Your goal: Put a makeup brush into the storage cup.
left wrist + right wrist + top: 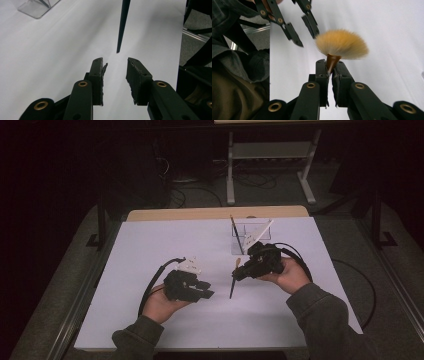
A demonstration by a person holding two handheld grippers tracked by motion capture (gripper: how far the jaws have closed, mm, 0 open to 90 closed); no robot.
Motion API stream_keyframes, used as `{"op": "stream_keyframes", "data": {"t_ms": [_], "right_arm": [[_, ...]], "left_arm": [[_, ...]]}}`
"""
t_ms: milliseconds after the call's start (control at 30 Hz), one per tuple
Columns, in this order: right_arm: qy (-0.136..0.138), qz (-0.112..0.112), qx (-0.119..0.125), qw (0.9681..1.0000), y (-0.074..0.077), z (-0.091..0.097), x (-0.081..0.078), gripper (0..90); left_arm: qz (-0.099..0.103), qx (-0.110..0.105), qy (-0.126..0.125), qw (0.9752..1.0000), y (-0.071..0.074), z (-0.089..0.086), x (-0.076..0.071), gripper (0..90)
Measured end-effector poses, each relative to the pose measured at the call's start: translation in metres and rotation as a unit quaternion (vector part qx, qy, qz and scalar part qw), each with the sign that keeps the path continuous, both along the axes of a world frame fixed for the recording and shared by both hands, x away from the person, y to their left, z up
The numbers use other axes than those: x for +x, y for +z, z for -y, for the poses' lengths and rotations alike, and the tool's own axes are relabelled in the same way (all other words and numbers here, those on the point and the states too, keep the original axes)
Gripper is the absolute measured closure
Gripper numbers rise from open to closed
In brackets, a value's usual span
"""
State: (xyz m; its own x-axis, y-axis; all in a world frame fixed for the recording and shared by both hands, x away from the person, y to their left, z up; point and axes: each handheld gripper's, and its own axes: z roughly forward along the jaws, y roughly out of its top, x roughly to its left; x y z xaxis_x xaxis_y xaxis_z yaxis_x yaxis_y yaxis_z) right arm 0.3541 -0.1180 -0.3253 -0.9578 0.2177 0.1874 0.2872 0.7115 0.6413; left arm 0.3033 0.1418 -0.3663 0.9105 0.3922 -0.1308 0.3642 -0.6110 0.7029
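I see a white sheet (165, 250) covering the table (215, 213), whose wooden edge shows bare along the far side. Beyond it the room is dark: a pale metal frame (270, 155) stands on the floor among loose cables, and black posts rise at either side of the table.

My right gripper (239, 272) is clamped tight on a brush (340, 46), pinching the copper collar just under its fan of tan bristles. In the high view the dark handle hangs down and slightly left from the jaws, above the sheet near the middle of the table.

My left gripper (115, 71) stands partly open with nothing between its pads; the tip of the brush handle hangs just ahead of the gap, clear of both pads.

A clear holder (248, 237) sits on the far part of the sheet with a second brush (233, 232) and a white stick leaning in it. Its walls are nearly see-through, and I cannot make out how far the right gripper overlaps its near edge. My sleeves are cut off at the bottom.
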Motion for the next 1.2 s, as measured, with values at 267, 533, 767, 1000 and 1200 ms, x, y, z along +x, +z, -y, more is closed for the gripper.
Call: {"op": "stream_keyframes", "data": {"t_ms": [267, 533, 767, 1000, 1200], "right_arm": [[-0.005, 0.006, -0.013, 0.9999, 0.002, 0.007, 0.007, 82.7], [-0.015, 0.004, -0.026, 0.9995, 0.002, 0.013, 0.011, 82.6], [-0.023, 0.009, -0.034, 0.9991, 0.003, 0.02, 0.014, 82.6], [-0.033, 0.01, -0.041, 0.9986, 0.004, 0.026, 0.019, 82.7], [-0.04, 0.009, -0.044, 0.9982, 0.006, 0.033, 0.023, 82.6]], "left_arm": [[0.005, 0.006, 0.004, 1.0, -0.003, -0.013, -0.002, 64.3], [0.006, -0.003, 0.013, 0.9999, -0.006, -0.02, -0.005, 63.5], [0.009, 0.005, 0.011, 0.9999, -0.007, -0.026, -0.006, 60.8], [0.012, -0.005, 0.022, 0.9997, -0.009, -0.033, -0.008, 59.9], [0.013, -0.013, 0.031, 0.9994, -0.011, -0.04, -0.009, 58.6]]}}
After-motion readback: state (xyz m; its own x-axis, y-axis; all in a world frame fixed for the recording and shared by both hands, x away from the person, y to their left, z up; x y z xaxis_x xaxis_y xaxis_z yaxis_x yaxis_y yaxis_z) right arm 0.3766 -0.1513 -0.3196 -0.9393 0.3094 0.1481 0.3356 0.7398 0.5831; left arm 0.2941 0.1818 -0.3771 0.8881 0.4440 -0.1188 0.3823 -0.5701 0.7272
